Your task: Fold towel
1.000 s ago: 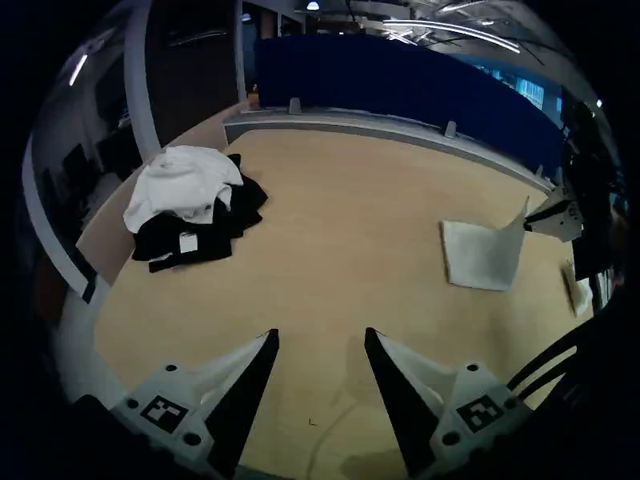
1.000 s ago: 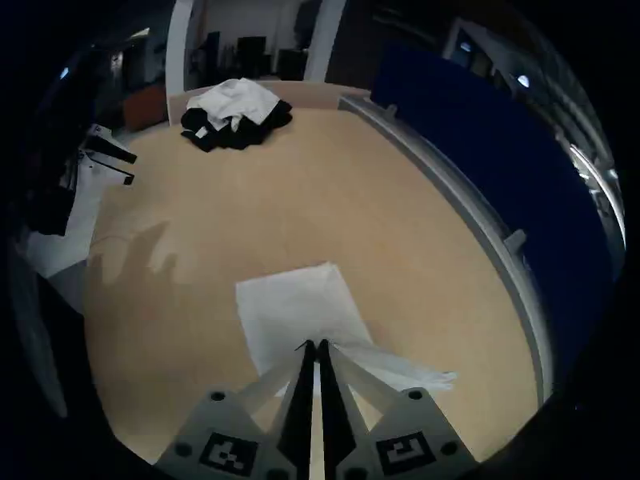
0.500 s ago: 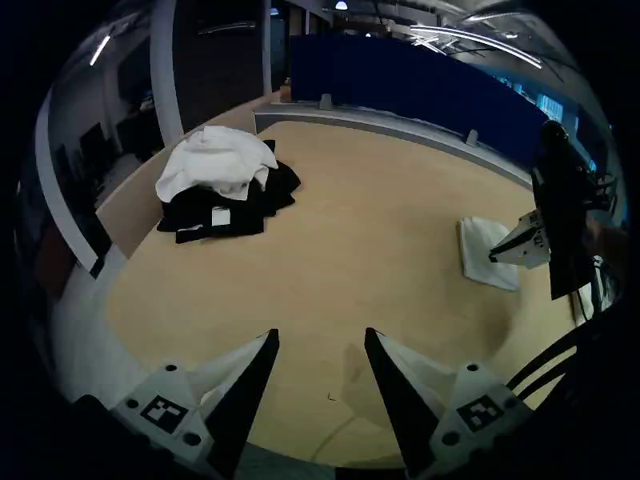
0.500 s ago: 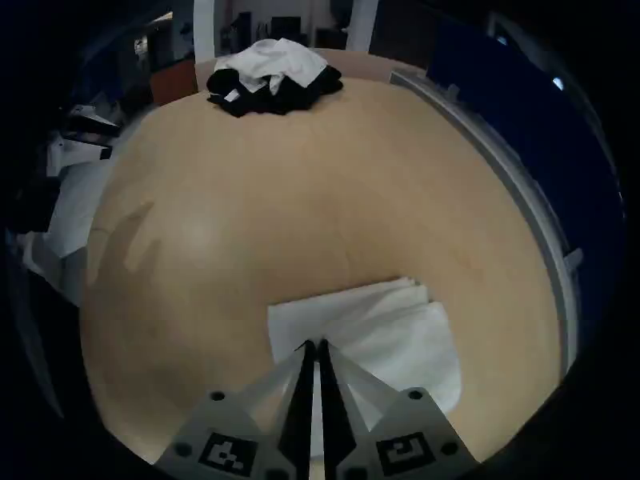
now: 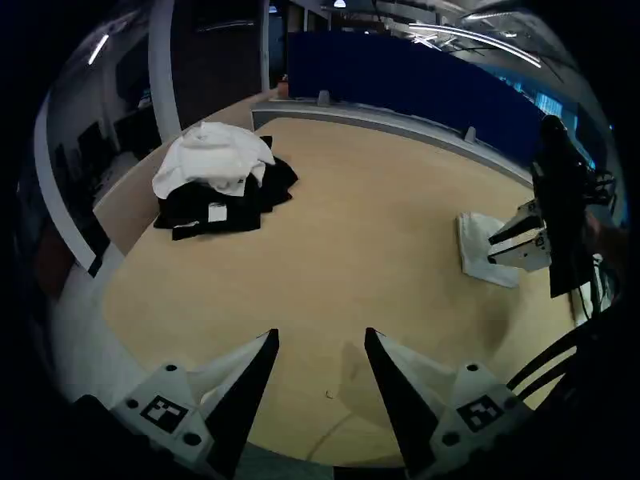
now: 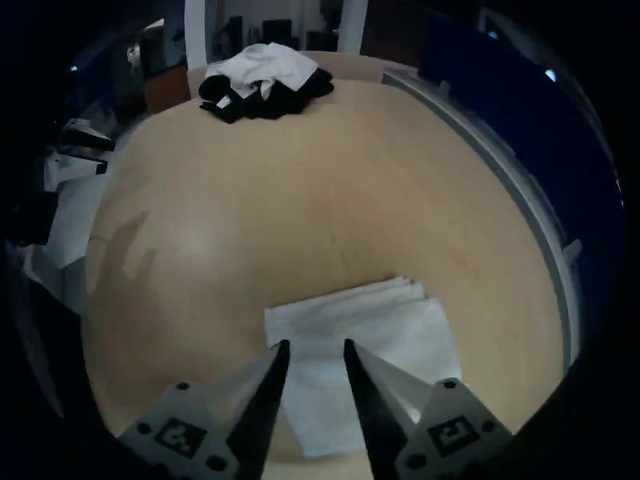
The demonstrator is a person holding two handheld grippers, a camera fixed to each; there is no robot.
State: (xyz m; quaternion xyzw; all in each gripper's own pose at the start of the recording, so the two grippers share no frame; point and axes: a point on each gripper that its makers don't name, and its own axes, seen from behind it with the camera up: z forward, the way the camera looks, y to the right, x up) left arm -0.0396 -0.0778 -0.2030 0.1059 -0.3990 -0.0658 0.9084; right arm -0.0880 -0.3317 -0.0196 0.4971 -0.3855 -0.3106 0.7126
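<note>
Pale wood makes up the table (image 5: 360, 208), a wide top with a curved rim and a dark blue partition (image 5: 416, 80) along its far side.

In the left gripper view, the left claw (image 5: 320, 332) hangs over bare wood at the near edge. Its two fingers are spread wide and grip nothing. Off to the right, the white towel (image 5: 480, 252) lies flat on the table. The right claw (image 5: 500, 246) is just over it, fingers parted, and behind that claw is a dark shape whose nature is not clear. A heap of clothes (image 5: 216, 180), white cloth on top of black, sits well apart from the towel at the table's far left.

In the right gripper view, the towel (image 6: 376, 336) is a neat folded rectangle, and stacked layers show at its far corner. The right claw (image 6: 314, 346) is open, its tips over the towel's near left part. Neither finger pinches the cloth, and it is unclear whether the tips touch it. The table (image 6: 280, 200) stretches away to the heap of clothes (image 6: 264, 80) at the far end, with the partition (image 6: 552, 160) running down the right side.
</note>
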